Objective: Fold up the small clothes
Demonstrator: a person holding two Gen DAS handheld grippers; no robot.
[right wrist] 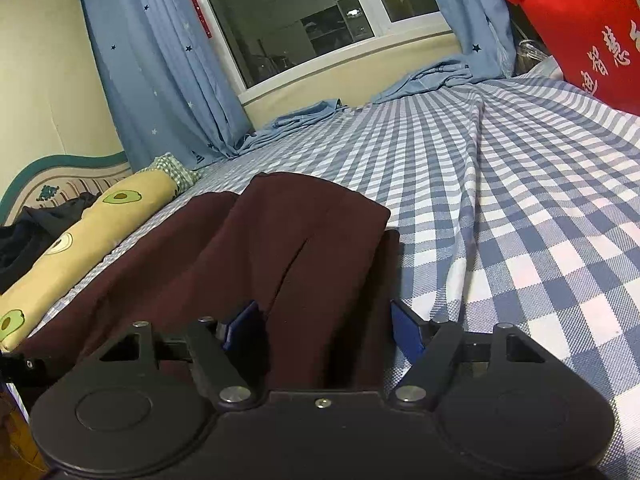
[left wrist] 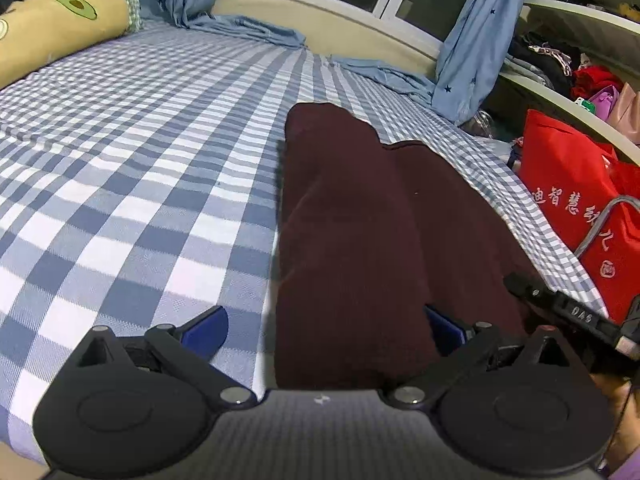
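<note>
A dark maroon garment (left wrist: 360,216) lies folded lengthwise on the blue-and-white checked bed sheet (left wrist: 140,152). My left gripper (left wrist: 326,330) is open, its blue pads straddling the garment's near left edge. The other gripper's black body (left wrist: 560,308) shows at the right. In the right wrist view the same garment (right wrist: 280,240) lies ahead and to the left on the sheet (right wrist: 520,200). My right gripper (right wrist: 324,332) is open, with the garment's near right edge between its blue pads.
A yellow avocado-print bolster (left wrist: 52,28) lies at the far left of the bed, also in the right wrist view (right wrist: 80,248). A red bag (left wrist: 580,200) stands beside the bed's right edge. Blue star curtains (right wrist: 160,64) hang by the window (right wrist: 300,16).
</note>
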